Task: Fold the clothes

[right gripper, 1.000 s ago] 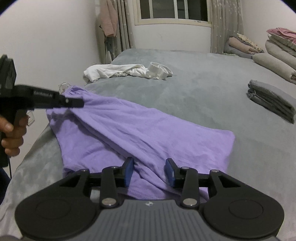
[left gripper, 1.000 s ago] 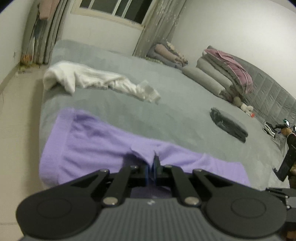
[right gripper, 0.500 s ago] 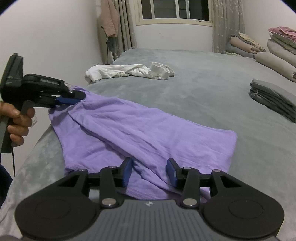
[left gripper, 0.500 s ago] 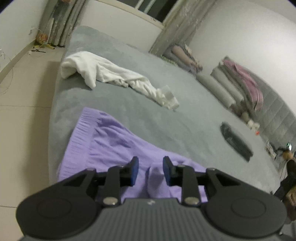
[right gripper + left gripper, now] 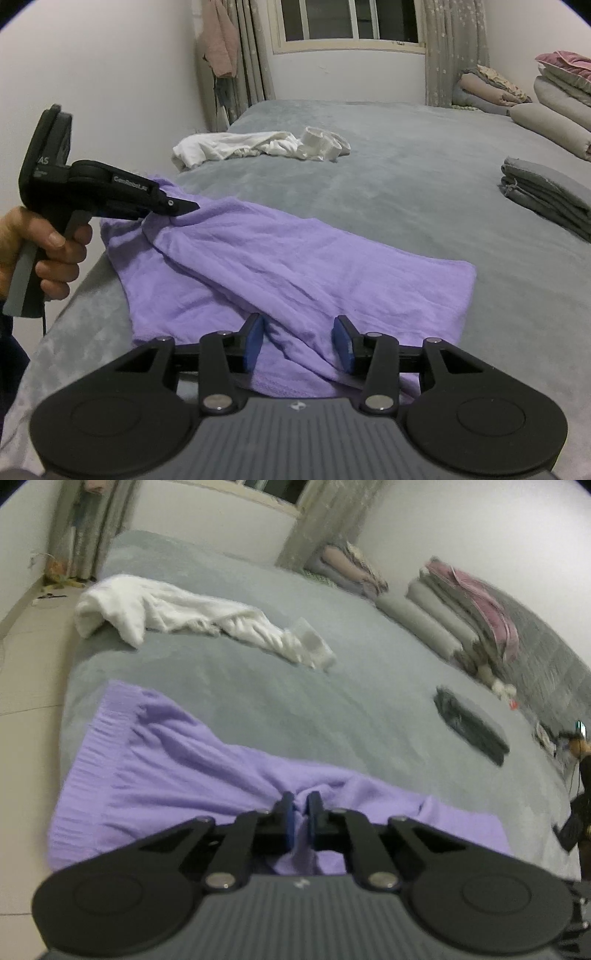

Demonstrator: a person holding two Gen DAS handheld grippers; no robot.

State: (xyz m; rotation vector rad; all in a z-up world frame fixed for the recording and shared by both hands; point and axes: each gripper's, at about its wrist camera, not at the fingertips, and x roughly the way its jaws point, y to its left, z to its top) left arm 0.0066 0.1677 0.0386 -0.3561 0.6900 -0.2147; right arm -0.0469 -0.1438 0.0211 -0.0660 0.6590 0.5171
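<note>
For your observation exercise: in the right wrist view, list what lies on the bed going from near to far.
purple garment → folded grey clothes → crumpled white garment → folded bedding by the curtain

On the bed [image 5: 388,192] we find a garment [image 5: 295,266] spread at the near edge, a crumpled shirt [image 5: 258,146] behind it, and a folded stack [image 5: 546,195] to the right. Rolled bedding [image 5: 546,110] lies further right (against the wall). The left gripper [image 5: 184,208] meets the garment's left end; the right gripper [image 5: 299,341] sits over its near edge.
</note>
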